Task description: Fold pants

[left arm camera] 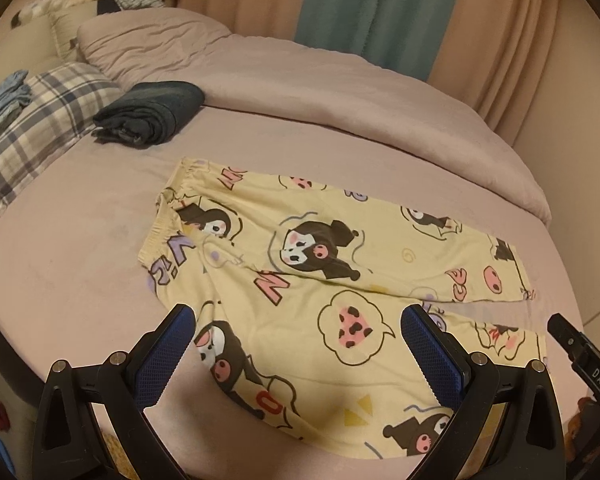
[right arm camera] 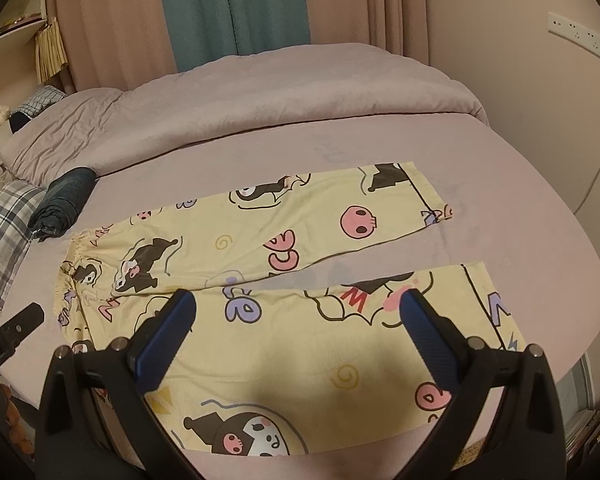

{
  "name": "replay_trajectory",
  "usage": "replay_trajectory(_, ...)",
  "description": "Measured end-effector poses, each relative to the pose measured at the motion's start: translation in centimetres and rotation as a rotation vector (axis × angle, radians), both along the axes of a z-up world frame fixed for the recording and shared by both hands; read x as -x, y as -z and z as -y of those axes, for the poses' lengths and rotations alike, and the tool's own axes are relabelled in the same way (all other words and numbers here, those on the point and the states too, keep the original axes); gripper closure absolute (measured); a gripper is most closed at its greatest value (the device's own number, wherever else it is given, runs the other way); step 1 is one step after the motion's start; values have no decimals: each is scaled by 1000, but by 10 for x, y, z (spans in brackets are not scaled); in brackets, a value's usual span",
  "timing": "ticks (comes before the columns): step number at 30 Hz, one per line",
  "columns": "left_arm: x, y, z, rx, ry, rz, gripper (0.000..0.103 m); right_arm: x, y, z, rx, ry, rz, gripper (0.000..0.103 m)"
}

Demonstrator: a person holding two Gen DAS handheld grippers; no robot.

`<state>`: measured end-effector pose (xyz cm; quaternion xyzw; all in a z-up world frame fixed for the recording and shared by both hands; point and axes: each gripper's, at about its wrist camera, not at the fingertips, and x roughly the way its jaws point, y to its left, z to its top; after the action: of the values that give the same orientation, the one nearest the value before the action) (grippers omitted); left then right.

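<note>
Yellow cartoon-print pants (left arm camera: 300,280) lie spread flat on the bed, waistband to the left, both legs running right with a gap between them. They also show in the right wrist view (right arm camera: 300,340). My left gripper (left arm camera: 298,316) is open and empty, hovering over the near leg close to the crotch. My right gripper (right arm camera: 298,300) is open and empty, hovering over the near leg toward its cuff end. The right gripper's tip shows at the right edge of the left wrist view (left arm camera: 580,352).
The bed (left arm camera: 60,260) has a mauve sheet. A folded duvet (left arm camera: 300,80) lies along the far side. A folded dark garment (left arm camera: 148,114) and a plaid pillow (left arm camera: 36,120) sit left of the waistband. Curtains (right arm camera: 228,8) hang behind. The bed's near edge is just below the grippers.
</note>
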<state>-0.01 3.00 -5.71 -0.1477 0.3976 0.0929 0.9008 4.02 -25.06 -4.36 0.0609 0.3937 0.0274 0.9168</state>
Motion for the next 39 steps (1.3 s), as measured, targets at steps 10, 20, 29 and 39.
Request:
replay_trajectory(10, 2, 2, -20, 22, -33, 12, 0, -20, 9, -12, -36, -23, -33, 1)
replay_trajectory(20, -20, 21, -38, 98, -42, -27, 4, -67, 11, -10, -92, -20, -144, 1)
replay_trajectory(29, -47, 43, -46, 147, -55, -79, 9, -178, 23, 1, -243, 113, -282, 6)
replay_trajectory(39, -51, 71, -66, 173, -112, -167, 12, -309, 94, -27, -30, 264, -391, 16)
